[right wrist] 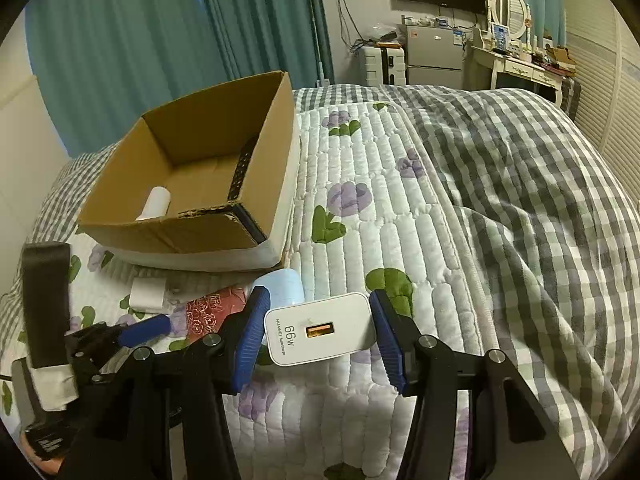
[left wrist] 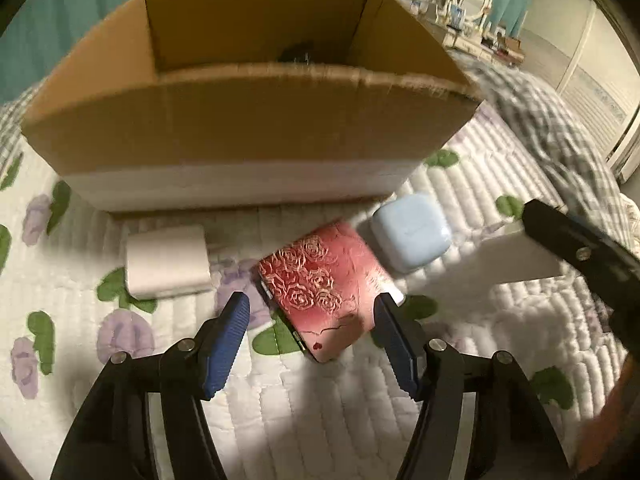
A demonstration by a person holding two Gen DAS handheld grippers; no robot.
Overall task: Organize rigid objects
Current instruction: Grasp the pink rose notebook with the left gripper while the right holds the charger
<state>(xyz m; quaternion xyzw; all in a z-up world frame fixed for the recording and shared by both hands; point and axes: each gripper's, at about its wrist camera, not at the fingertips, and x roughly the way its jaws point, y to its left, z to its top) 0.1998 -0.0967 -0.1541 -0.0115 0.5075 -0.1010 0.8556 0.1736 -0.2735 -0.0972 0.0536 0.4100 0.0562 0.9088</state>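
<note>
An open cardboard box [left wrist: 248, 120] stands on a flowered quilt; it also shows in the right wrist view [right wrist: 188, 184], with a white tube [right wrist: 156, 202] inside. In front of it lie a white block [left wrist: 168, 262], a red rose-embossed case [left wrist: 320, 288] and a pale blue case [left wrist: 410, 232]. My left gripper [left wrist: 312, 340] is open, its jaws on either side of the red case's near end. My right gripper [right wrist: 318, 340] is open around a white 66W charger [right wrist: 320, 330], pads close to its sides. The charger shows in the left wrist view [left wrist: 500, 256].
A grey checked duvet [right wrist: 520, 200] is heaped on the right of the bed. Teal curtains [right wrist: 160, 40] hang behind the box. A fridge, a suitcase and a dressing table [right wrist: 516, 64] stand at the far wall.
</note>
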